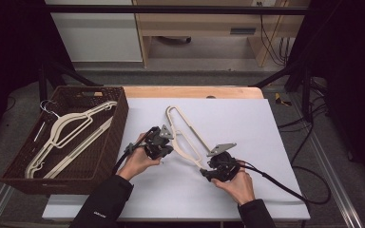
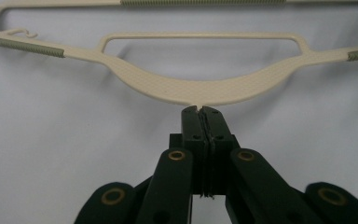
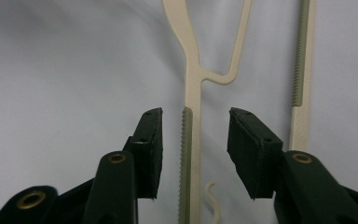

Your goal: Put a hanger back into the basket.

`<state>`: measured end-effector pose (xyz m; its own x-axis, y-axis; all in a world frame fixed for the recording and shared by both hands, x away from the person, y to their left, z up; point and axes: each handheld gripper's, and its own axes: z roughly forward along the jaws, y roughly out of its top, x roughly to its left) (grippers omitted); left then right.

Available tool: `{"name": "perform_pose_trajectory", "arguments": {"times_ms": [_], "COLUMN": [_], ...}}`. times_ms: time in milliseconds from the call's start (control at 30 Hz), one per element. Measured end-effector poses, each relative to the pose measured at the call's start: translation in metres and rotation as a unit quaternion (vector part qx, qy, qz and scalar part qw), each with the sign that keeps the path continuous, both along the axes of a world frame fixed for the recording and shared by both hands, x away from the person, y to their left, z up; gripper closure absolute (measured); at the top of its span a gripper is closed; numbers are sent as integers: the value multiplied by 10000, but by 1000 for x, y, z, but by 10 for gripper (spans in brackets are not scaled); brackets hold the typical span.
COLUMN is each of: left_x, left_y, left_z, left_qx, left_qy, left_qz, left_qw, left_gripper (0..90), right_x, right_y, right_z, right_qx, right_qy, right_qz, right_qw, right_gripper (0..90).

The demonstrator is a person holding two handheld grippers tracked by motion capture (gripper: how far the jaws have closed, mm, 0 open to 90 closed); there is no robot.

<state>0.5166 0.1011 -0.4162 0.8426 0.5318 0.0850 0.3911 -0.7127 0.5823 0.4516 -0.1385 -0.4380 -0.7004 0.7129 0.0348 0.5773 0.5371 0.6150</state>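
**Here, one claw pinches the hanger's neck while the other straddles its arm**

Here the landmark is the cream plastic clothes hanger (image 1: 186, 135) lying flat on the white sheet that covers the desk (image 1: 247, 123). In the high view its long axis runs on a diagonal, from the far loop end near the middle of the sheet down toward the person's right hand. To the left of the hanger, well apart, stands a dark brown woven basket (image 1: 116, 137) holding more hangers of the same cream colour.

The left claw (image 2: 199, 111) meets the hanger at the middle of its curved centre piece. Its jaws are pressed together, and a thin stub of the hanger's neck runs into the seam between them, so I judge it clamped there, though the stub is too small to be sure how much is held.

The right claw (image 3: 195, 140) sits at the hanger's near end, and the right hand is the closer one to that end. Its jaws stand apart on either side of the grey ribbed grip strip (image 3: 185, 158) on the hanger's arm, which runs straight between them, nearer the left-hand jaw without clearly touching either. A small hook (image 3: 213, 198) of the hanger curls just beside it.

The coming move turns on that alignment: the arm lies along the gap, so closing would catch it across its width.
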Motion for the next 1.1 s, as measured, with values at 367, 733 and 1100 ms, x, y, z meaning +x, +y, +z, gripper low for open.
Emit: {"name": "perform_pose_trajectory", "arguments": {"times_ms": [367, 733, 1100], "left_x": [-10, -11, -14], "left_y": [-12, -14, -5], "left_z": [18, 24, 39], "left_qx": [91, -48, -1239], "left_qy": [47, 224, -209], "left_qz": [-15, -3, -323], "left_qw": [9999, 9997, 9915], "left_gripper": [891, 890, 583], "right_x": [-5, -10, -10], "right_y": [5, 5, -3], "right_z": [-9, -8, 0], "right_qx": [-379, -592, -689], "right_qy": [-93, -98, -330], "right_qz": [95, 62, 98], "right_qw": [9992, 9982, 9970], "right_gripper": [609, 803, 812]}}
